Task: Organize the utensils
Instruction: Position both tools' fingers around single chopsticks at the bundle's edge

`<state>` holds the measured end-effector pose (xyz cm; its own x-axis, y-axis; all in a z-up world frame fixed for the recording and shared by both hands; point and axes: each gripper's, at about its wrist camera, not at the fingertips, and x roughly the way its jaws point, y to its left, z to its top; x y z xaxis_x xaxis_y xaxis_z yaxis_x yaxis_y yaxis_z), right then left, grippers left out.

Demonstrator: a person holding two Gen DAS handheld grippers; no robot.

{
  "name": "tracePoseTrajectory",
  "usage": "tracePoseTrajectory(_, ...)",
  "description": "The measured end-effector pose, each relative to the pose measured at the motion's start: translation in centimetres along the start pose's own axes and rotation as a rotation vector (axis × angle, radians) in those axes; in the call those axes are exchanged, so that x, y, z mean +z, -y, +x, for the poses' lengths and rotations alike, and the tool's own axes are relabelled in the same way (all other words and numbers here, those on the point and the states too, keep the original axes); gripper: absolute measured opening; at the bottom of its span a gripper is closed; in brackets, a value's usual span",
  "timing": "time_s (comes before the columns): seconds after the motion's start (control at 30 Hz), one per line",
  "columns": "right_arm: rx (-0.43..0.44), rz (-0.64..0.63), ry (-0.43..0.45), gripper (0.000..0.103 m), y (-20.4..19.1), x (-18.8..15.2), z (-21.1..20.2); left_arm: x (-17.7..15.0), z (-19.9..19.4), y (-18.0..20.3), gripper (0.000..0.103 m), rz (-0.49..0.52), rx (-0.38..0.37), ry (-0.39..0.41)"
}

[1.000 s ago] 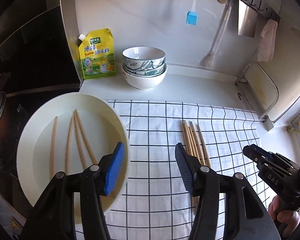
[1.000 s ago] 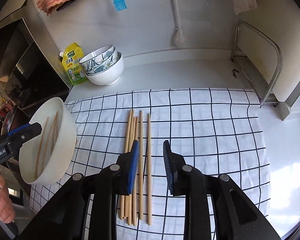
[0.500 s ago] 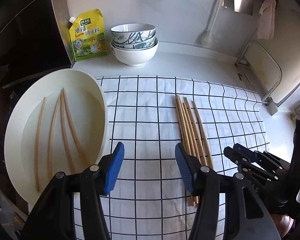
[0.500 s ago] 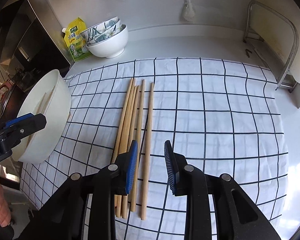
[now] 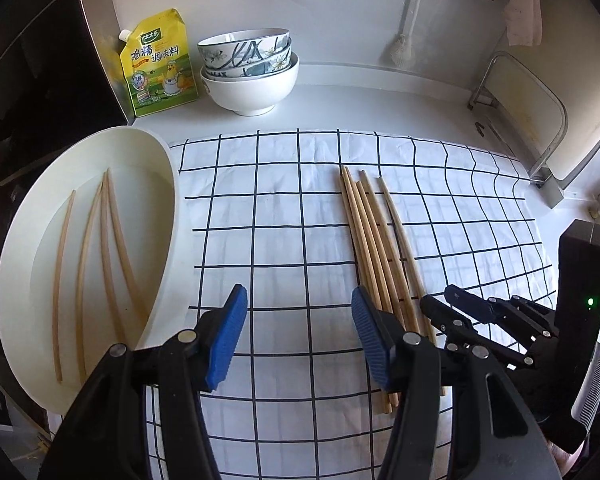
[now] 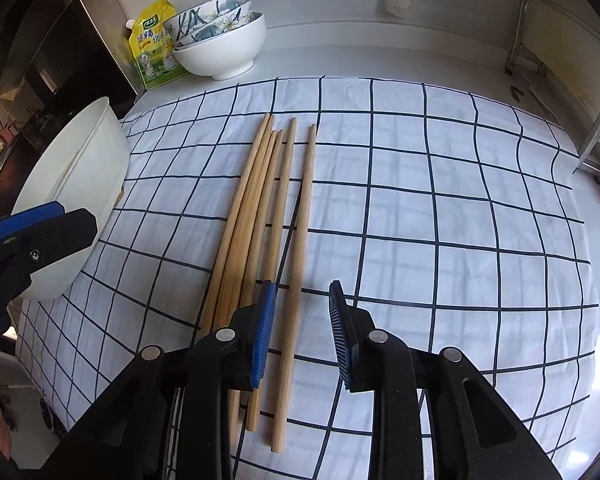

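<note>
Surface: a white table (image 5: 380, 108) is carrying a white cloth with a black grid (image 5: 284, 216), lying under a pale wall with a metal rack (image 6: 560, 80) at 2 o'clock.
Change: both cameras are sitting lower and nearer the cloth than a second ago; the right gripper (image 6: 300, 332) has come down over the loose chopsticks.
Left gripper: the left gripper (image 5: 296, 332) is hovering with its fingers released, holding nothing, just right of the white basin (image 5: 172, 240).
Basin: four chopsticks (image 5: 104, 264) are lying inside it at 9 o'clock.
Loose chopsticks: the bundle (image 6: 260, 216) is lying on the cloth; its rightmost stick is passing between the spread right fingers (image 6: 264, 336), contact unclear.
Surroundings: a yellow seasoning pouch (image 5: 158, 64) and stacked bowls (image 5: 250, 72) are standing at 11 o'clock.
</note>
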<state>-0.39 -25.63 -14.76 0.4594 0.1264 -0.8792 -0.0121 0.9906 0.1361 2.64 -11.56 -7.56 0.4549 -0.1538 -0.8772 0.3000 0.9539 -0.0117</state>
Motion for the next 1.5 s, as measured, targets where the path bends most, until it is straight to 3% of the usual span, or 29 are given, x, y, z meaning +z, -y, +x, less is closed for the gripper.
tracePoseTrajectory(0.73,-0.054,0.062,0.021,0.027,4.7,-0.6,-0.2,-1.8,5.1,2.4,0.056,0.031,-0.020,-0.079)
tracePoseTrajectory(1.3,-0.020,0.049,0.030,0.027,4.3,-0.3,-0.4,-2.3,6.7,2.7,0.056,0.030,-0.017,-0.100)
tracePoseTrajectory(1.5,-0.021,0.054,0.027,0.027,4.6,-0.2,-0.3,-1.5,7.6,3.3,0.071,0.029,0.025,-0.112)
